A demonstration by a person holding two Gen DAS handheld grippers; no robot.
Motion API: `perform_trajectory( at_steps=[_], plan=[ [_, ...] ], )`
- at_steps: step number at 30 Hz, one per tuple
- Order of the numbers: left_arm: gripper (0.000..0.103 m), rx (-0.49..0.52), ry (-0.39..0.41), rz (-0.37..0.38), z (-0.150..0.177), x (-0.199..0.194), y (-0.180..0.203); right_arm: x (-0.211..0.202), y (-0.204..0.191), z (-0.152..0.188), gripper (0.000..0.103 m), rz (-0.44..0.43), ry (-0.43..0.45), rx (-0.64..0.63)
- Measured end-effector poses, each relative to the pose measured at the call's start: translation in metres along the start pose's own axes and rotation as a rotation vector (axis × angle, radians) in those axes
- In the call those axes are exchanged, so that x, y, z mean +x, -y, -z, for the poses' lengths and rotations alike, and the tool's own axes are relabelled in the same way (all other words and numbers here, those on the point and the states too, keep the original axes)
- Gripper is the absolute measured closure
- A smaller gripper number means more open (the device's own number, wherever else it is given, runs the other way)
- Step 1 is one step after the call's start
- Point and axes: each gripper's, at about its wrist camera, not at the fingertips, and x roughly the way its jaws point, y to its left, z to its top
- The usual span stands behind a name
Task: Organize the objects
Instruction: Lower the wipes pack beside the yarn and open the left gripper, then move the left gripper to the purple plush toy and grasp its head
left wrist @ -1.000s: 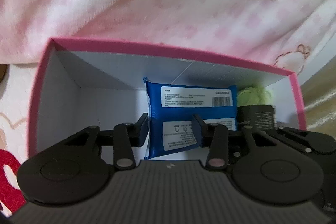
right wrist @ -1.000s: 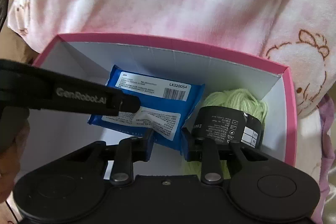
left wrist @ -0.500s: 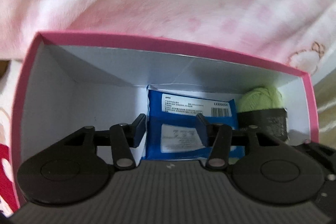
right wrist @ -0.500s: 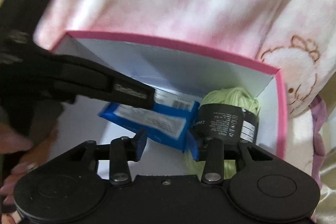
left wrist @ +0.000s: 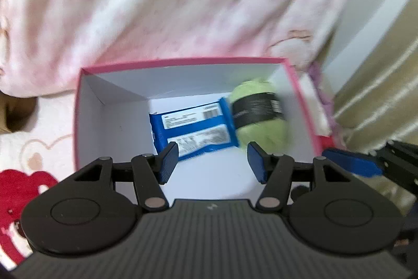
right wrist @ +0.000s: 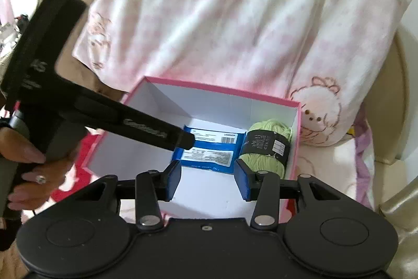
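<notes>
A pink box [left wrist: 183, 61] with white inside walls sits on the bed; it also shows in the right wrist view [right wrist: 222, 89]. Inside lie a blue wipes pack [left wrist: 193, 131] [right wrist: 209, 151] and, to its right, a green yarn ball with a black label [left wrist: 258, 114] [right wrist: 269, 145]. My left gripper [left wrist: 213, 161] is open and empty above the box's near part. My right gripper [right wrist: 207, 179] is open and empty, raised over the box's near edge. The left gripper's body [right wrist: 146, 130] reaches into the box from the left in the right wrist view.
A pink-and-white patterned pillow [right wrist: 235, 17] lies behind the box. A red-and-white blanket [left wrist: 23, 179] covers the bed at left. A beige headboard or cushion [left wrist: 378, 96] is at right. A hand with a ring [right wrist: 28, 169] holds the left gripper.
Both grippers have pulled back and up from the box and their jaws have opened wider. The wipes pack now lies flat beside the yarn ball.
</notes>
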Motion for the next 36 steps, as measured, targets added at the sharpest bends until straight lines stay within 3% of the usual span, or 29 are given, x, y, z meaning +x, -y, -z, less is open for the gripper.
perform_trajectory(
  at_steps=[10,19,25,36],
  plan=[
    [0.041,0.094,0.000,0.037,0.035,-0.099,0.036,-0.084,-0.003,0.014,0.045,-0.059,0.012,-0.078],
    [0.035,0.147,-0.004,0.081,0.079,-0.137,0.070,-0.129,0.005,0.049,0.037,-0.143,-0.025,-0.141],
    [0.034,0.128,-0.037,0.112,0.112,-0.125,0.076,-0.133,0.009,0.085,0.025,-0.182,-0.032,-0.216],
    [0.034,0.067,-0.089,0.135,0.155,-0.071,0.091,-0.085,0.024,0.149,0.025,-0.237,-0.126,-0.266]
  ],
)
